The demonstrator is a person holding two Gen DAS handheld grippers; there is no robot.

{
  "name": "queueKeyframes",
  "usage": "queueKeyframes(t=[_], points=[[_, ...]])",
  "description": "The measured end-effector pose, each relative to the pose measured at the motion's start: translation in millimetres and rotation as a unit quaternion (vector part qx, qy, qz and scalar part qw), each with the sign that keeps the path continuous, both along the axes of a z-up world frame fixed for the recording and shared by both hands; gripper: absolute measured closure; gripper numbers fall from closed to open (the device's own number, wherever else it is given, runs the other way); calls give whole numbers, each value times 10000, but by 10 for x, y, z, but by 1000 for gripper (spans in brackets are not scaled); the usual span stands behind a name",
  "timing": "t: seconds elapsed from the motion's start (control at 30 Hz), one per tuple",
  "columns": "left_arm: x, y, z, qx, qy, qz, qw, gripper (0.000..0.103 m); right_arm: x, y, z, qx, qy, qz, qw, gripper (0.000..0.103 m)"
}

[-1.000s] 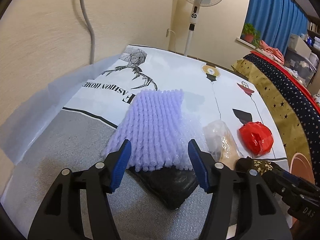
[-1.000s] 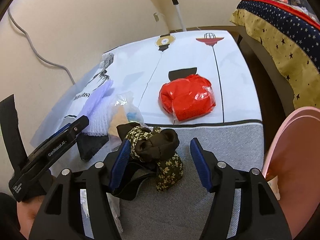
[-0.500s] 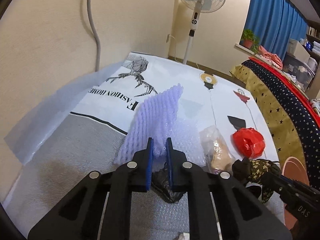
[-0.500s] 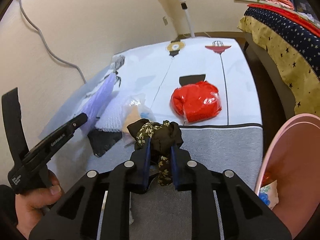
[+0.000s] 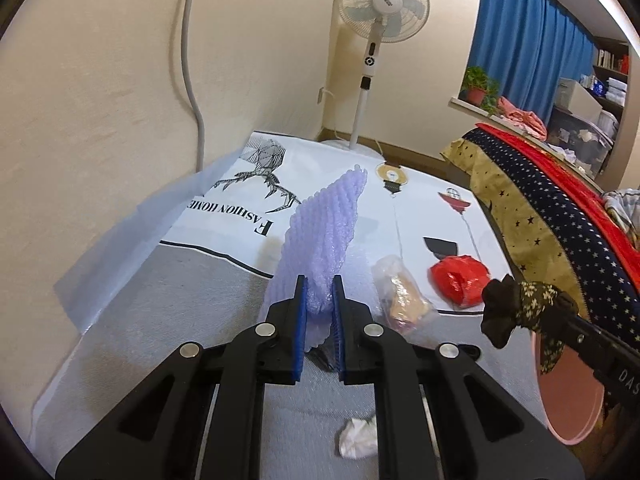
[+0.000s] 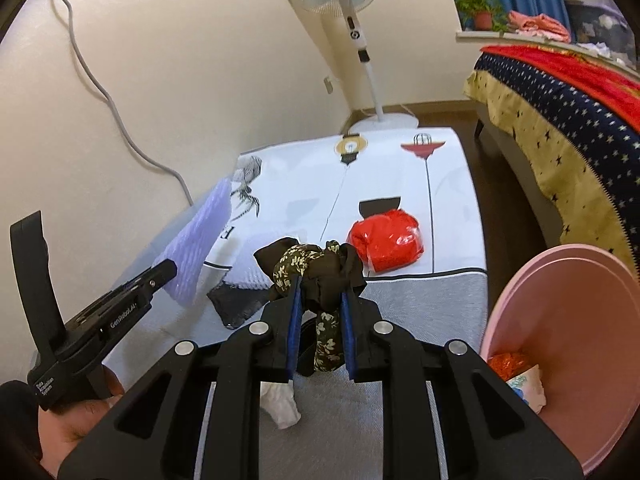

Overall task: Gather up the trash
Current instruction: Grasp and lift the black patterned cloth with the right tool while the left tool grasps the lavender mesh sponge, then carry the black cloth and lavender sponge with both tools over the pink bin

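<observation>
So my left gripper [image 5: 318, 312] is clamped on a lavender foam-net packing sleeve [image 5: 324, 236], which stands up off the table from the blue pads. My right gripper [image 6: 320, 316] is pinched shut on a crumpled dark brown cloth with a small cream flower print [image 6: 316, 268], one tail of it dangling down between the fingers. Both pieces are up in the air, clear of the tabletop.

The round pink plastic bin [image 6: 560, 344] is just off to my right, beside the table edge, and it already has some stuff in the bottom: something orange and a bit of white-and-blue wrapper. So I'd say I'm partway through, two items in hand that need to go over and drop in.

What's left on the table, as far as I can see: a scrunched red plastic bag [image 6: 386, 244], a clear plastic bag with something tan inside [image 5: 400, 300], a flat black piece of plastic [image 6: 236, 304], another pale foam sheet [image 5: 358, 276] lying underneath, and a wadded white tissue [image 5: 358, 438] close to me.

The table [image 5: 132, 344] wears a grey and white cloth printed with a geometric deer and "FASHION HOME". Room-wise: cream walls, a white pedestal fan [image 5: 382, 4], blue curtains [image 5: 524, 44], and a bed with a starry navy, gold and red cover [image 6: 560, 120].
</observation>
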State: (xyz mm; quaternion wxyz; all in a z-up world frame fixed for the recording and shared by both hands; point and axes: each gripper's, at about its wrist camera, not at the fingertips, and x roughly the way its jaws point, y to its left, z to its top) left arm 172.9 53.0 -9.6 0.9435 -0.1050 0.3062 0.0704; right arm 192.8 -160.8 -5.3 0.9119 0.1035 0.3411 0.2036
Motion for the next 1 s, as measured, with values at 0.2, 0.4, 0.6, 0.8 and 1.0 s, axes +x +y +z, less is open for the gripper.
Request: queueKeyframes(t=[0.2, 0.4, 0.6, 0.8, 1.0], points=[[-208, -75, 125, 35, -103, -119, 9999, 92, -231, -165, 181, -27, -231, -161, 9996, 85], [-434, -146, 211, -8, -158, -239, 9996, 92, -458, -362, 345, 9, -398, -396, 9984, 85], [-625, -230, 261, 36, -236, -362, 9991, 92, -673, -474, 426, 42, -485, -528, 9974, 85], [-750, -289, 329, 61, -316, -455, 9984, 92, -816, -529, 426, 65, -490, -570, 9971, 85], [-823, -340, 344, 87, -371, -575, 9976, 92, -895, -579, 417, 93, -492, -638, 9967, 85]])
